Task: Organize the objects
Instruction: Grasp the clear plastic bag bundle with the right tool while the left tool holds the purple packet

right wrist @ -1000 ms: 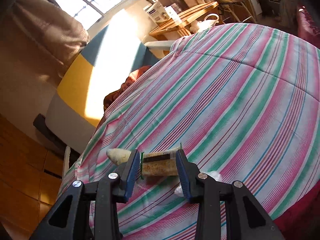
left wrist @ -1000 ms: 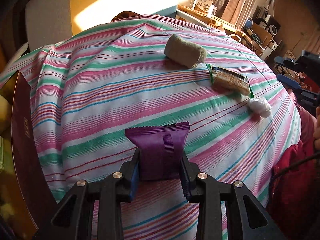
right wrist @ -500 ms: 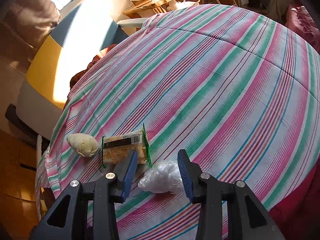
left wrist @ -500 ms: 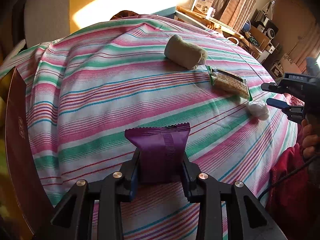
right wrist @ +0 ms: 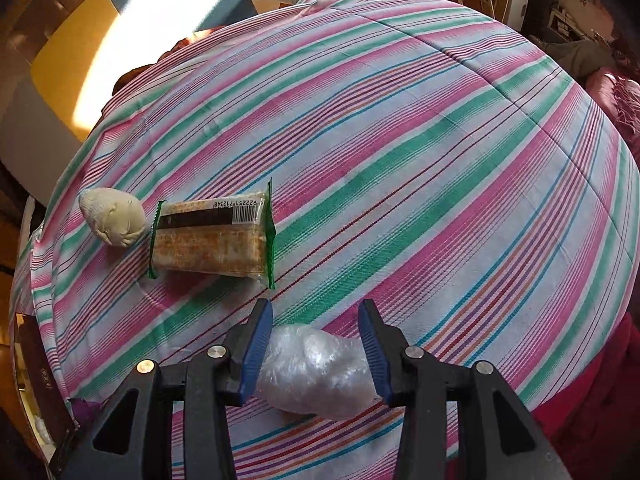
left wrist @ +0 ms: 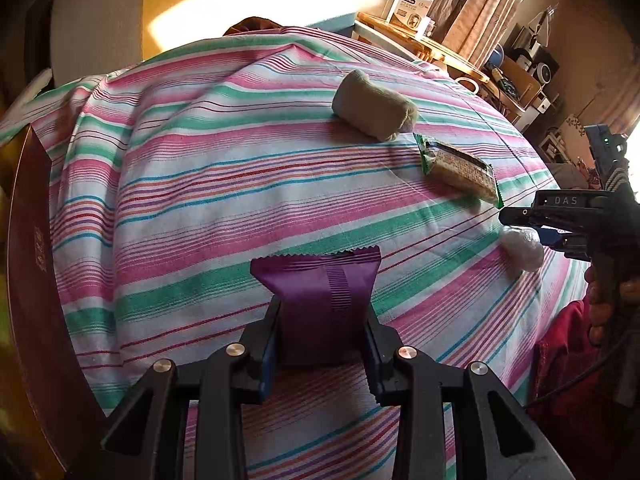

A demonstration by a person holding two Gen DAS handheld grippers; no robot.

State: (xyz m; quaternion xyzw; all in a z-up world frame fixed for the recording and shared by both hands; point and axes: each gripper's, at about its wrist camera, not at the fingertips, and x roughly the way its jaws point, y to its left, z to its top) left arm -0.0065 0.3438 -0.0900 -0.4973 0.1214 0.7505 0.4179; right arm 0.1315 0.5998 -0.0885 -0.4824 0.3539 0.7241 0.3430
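**Purple packet held, plastic wad lined up for pickup**

Left gripper (left wrist: pixel 322 332): clamped on a purple snack packet (left wrist: pixel 320 296), crimped top edge upright, lifted just above the striped cloth (left wrist: pixel 200 184). Right gripper (right wrist: pixel 316 344): spread wide, straddling a crumpled clear plastic wad (right wrist: pixel 316 372) lying on the cloth; inner pads near both flanks, contact uncertain.

Step in hand, by judgement: second pickup, mid-approach, with the first item already secured. Next move likely calls for closing gently around the wad's middle. Light, springy film, so apt to squash, slip or pop out under a fast squeeze.

Still lying farther across the cloth: a green-edged cracker pack (right wrist: pixel 210 240), barcode face up, and just beyond it, nearly touching, a rolled beige sock (right wrist: pixel 112 216). Both well apart from the purple packet.

Possible destination: a dark maroon box (left wrist: pixel 32 264) at the cloth's left edge, only its rim and side showing, contents unclear.
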